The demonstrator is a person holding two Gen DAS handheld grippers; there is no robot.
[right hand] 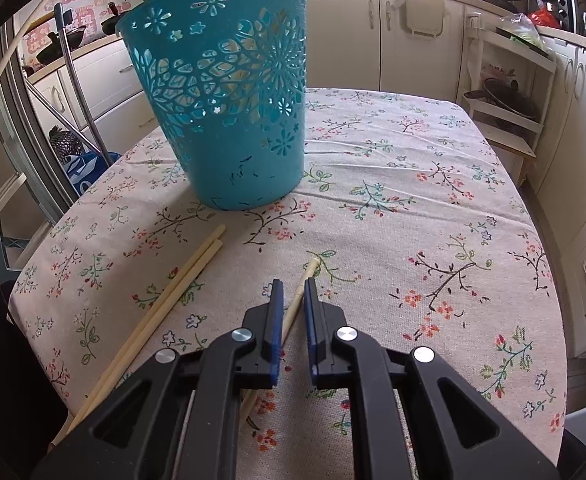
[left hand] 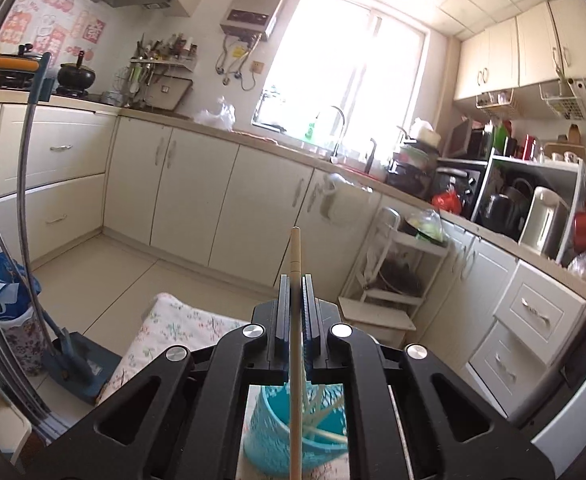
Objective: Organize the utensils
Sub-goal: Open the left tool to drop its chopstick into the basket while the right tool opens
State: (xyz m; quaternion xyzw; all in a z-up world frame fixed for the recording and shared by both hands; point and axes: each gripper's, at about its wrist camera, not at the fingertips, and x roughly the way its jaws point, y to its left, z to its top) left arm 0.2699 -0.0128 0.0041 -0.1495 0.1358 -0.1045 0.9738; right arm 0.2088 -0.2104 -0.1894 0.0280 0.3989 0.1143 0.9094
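Pale wood marks the single chopstick (left hand: 295, 264) seen through the left wrist camera, where it is clamped upright between the closed jaws of the left gripper (left hand: 295, 292), its tip rising above the fingers and its shaft running down out of the bottom of the picture. Directly below the gripper, a teal perforated basket (left hand: 265, 432) is seen from above, with several more chopsticks (left hand: 325, 412) lying inside it at a slant. The basket stands on a floral tablecloth (left hand: 173, 324), and cream kitchen cabinets (left hand: 189, 188) and a bright window (left hand: 341, 60) fill the background. In the right wrist view, the same teal basket (right hand: 233, 92) is seen from the side, upright on the floral tablecloth (right hand: 413, 200) near the far left part of the table. The right gripper (right hand: 294, 292) is held low over the cloth with its jaws slightly apart, and one chopstick (right hand: 305, 284) lies on the cloth in the gap between them; whether the blue pads (right hand: 277, 320) touch it cannot be told. A pair of chopsticks (right hand: 181, 284) lies side by side on the cloth to the left of the gripper, angled toward the basket, its far ends near the basket's base but apart from it.
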